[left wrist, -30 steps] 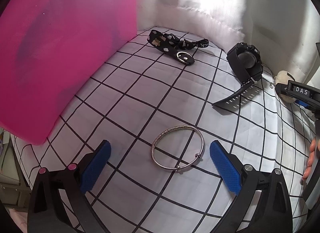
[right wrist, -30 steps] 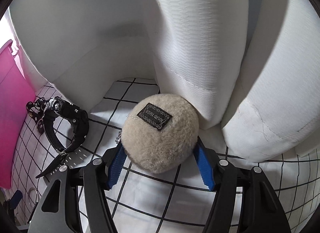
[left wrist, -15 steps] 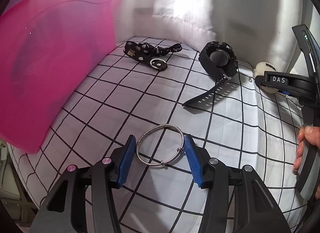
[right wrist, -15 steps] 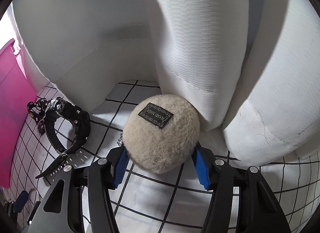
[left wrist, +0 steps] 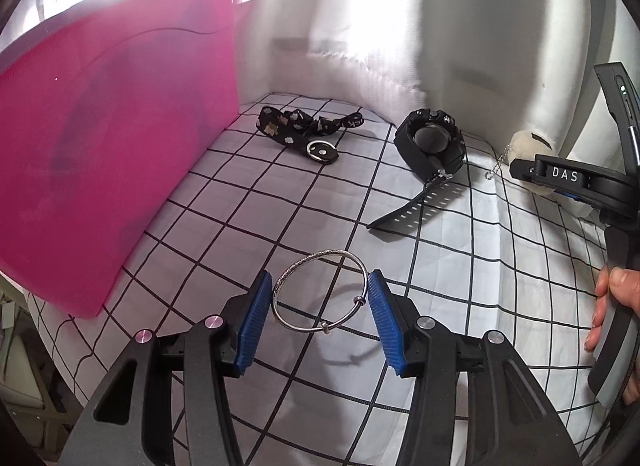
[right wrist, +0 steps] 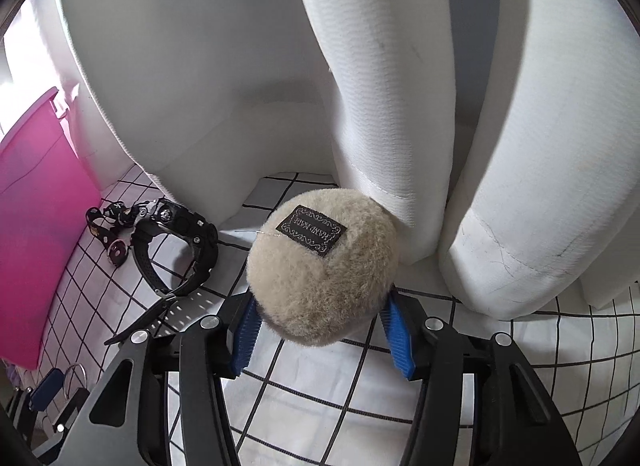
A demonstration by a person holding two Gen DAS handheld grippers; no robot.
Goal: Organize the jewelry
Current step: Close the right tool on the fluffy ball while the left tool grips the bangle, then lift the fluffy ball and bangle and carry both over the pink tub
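Left gripper (left wrist: 320, 306) fingers half-closed, clamping bangle (left wrist: 320, 292); right gripper (right wrist: 320, 330) pinching pompom (right wrist: 322, 266); both probably bound for bin (left wrist: 100, 153), ten o'clock.

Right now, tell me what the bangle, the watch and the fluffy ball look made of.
Bangle: likely silver-toned metal, thin, shiny, partly engraved.
Watch: apparently matte black rubber or resin; perforated strap, metal buckle.
Fluffy ball: beige plush or fur, fuzzy nap, black woven label.

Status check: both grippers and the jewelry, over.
Left gripper shut on silver bangle. Right gripper shut on fluffy pompom. Watch, patterned strap untouched.
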